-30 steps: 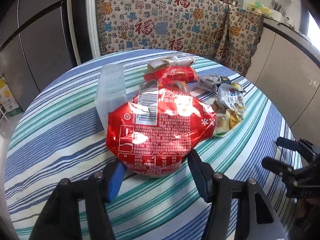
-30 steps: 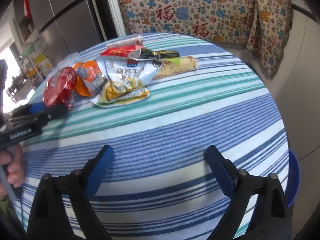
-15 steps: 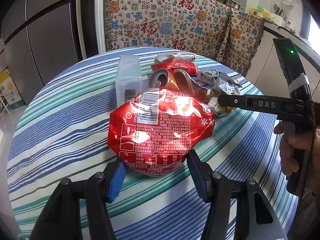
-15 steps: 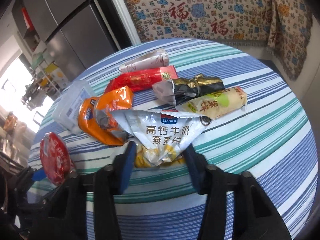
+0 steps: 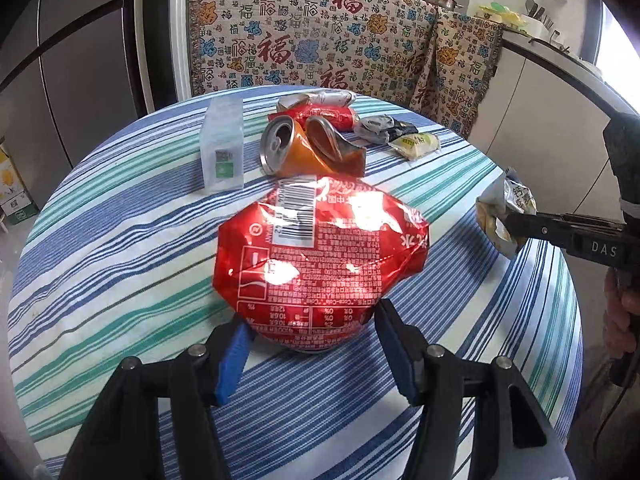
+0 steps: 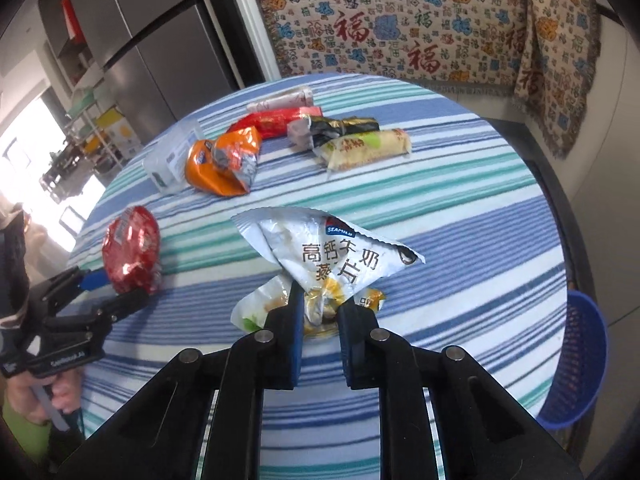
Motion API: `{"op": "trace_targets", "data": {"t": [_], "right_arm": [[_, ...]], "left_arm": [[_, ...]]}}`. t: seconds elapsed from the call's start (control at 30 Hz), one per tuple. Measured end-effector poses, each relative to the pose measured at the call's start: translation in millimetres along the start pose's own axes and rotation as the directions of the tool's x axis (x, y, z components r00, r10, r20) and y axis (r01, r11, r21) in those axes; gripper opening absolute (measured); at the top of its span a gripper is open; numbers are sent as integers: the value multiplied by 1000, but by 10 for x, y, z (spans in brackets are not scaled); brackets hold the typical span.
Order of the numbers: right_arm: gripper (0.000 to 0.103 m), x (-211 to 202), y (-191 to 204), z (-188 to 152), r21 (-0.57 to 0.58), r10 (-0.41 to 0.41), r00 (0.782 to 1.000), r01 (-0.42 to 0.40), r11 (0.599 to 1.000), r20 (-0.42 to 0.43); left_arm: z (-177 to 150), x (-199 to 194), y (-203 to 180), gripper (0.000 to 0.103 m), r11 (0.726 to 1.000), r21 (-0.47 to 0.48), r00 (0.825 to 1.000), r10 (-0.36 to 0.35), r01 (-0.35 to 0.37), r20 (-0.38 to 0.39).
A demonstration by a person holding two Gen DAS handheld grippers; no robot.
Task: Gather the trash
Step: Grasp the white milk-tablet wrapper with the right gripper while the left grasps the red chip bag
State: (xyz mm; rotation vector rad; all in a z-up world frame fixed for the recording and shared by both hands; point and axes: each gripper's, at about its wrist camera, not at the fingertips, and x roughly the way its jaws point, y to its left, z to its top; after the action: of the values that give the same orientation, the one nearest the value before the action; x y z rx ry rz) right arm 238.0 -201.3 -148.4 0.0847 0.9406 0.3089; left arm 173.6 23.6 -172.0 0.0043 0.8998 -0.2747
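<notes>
My left gripper (image 5: pixel 310 346) is shut on a crushed red can (image 5: pixel 320 256) and holds it over the striped round table (image 5: pixel 112 248); the can also shows in the right wrist view (image 6: pixel 130 250). My right gripper (image 6: pixel 318 322) is shut on a silver oat-milk wrapper (image 6: pixel 332 256), lifted off the table; it also shows in the left wrist view (image 5: pixel 502 210). On the table lie a crushed orange can (image 5: pixel 308 148), a clear plastic box (image 5: pixel 223 146), a red wrapper (image 6: pixel 276 122), a black-gold wrapper (image 6: pixel 340 128) and a yellow-green wrapper (image 6: pixel 366 148).
A blue mesh basket (image 6: pixel 576 364) stands on the floor past the table's right edge. A patterned cloth (image 5: pixel 332 40) hangs behind the table. A grey fridge (image 6: pixel 160 40) stands at the back left, a counter (image 5: pixel 560 92) at the right.
My right gripper has closed on the oat-milk wrapper and lifted it off the pile toward the near right. My left gripper keeps holding the red can, raised slightly.
</notes>
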Motion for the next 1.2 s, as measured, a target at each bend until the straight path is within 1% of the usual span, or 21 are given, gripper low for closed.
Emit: {"op": "trace_targets", "data": {"t": [0.07,0.1,0.13,0.17,0.2,0.23,0.3,0.43,0.5,0.57,0.63,0.7,0.77,0.8,0.83,0.87,0.9,0.93,1.0,1.2], "right_arm": [[19,23,-8,-75,-11,-17,1000,17,1000,-8],[24,33,-4,-108,-11,-16,1000,16,1000,-8],[41,40,-15,-125,-9,-12,1000,12,1000,-10],[55,36,-28,-132,-3,-9,1000,9,1000,-8],[77,19,-40,-143,6,-4,1000,4,1000,1],[84,-11,-44,-143,14,-6,1000,6,1000,19],[84,-36,-47,-104,19,-23,999,23,1000,31],[85,23,-68,-34,38,-41,999,42,998,-5],[85,17,-74,-27,52,-27,1000,27,998,-5],[85,-14,-46,-31,47,-23,1000,23,999,5],[87,4,-10,-32,29,-37,999,37,999,1],[87,65,0,-27,22,-48,999,48,999,-8],[81,122,-9,-21,38,-38,999,38,999,-11],[63,142,-9,-19,44,-30,999,31,999,-14],[39,156,-11,-20,41,-33,999,34,999,-19],[37,149,-17,-26,45,-22,1000,22,999,-16],[31,127,-20,-34,50,-24,1000,25,998,-9],[25,101,-14,-42,43,-27,1000,27,999,-4],[22,36,-4,-58,32,-36,999,36,999,9],[19,-142,-53,-86,42,-30,999,28,999,34]], "left_arm": [[-29,17,18,65,1000,-11,1000,-16,16,-19],[-35,0,22,68,1000,-11,1000,-19,18,-14],[-37,-11,36,74,1000,-14,1000,-20,20,-16],[-29,-20,51,76,1000,-22,1000,-21,21,-17],[-29,-32,63,77,999,-28,1000,-24,24,-16],[-12,-26,72,77,999,-34,999,-31,30,-17],[23,18,88,77,999,-44,999,-34,33,-26],[123,104,111,77,997,-75,999,-23,20,-37],[130,44,145,77,994,-103,999,-35,32,-26],[117,-37,157,77,994,-100,999,-53,52,-5],[109,-57,129,77,997,-74,999,-39,38,-3],[115,2,82,77,999,-39,1000,-17,17,-16],[130,56,61,77,1000,-28,1000,0,0,-17],[138,72,61,77,1000,-31,1000,0,0,-15],[144,78,66,77,999,-33,1000,-1,1,-10],[145,70,73,77,999,-36,1000,-2,2,2],[144,55,81,72,999,-39,1000,-9,9,15],[142,40,91,71,999,-42,999,-23,24,26],[143,20,103,71,999,-37,999,-28,30,43],[128,-29,62,69,999,-34,998,-10,13,68]]}}
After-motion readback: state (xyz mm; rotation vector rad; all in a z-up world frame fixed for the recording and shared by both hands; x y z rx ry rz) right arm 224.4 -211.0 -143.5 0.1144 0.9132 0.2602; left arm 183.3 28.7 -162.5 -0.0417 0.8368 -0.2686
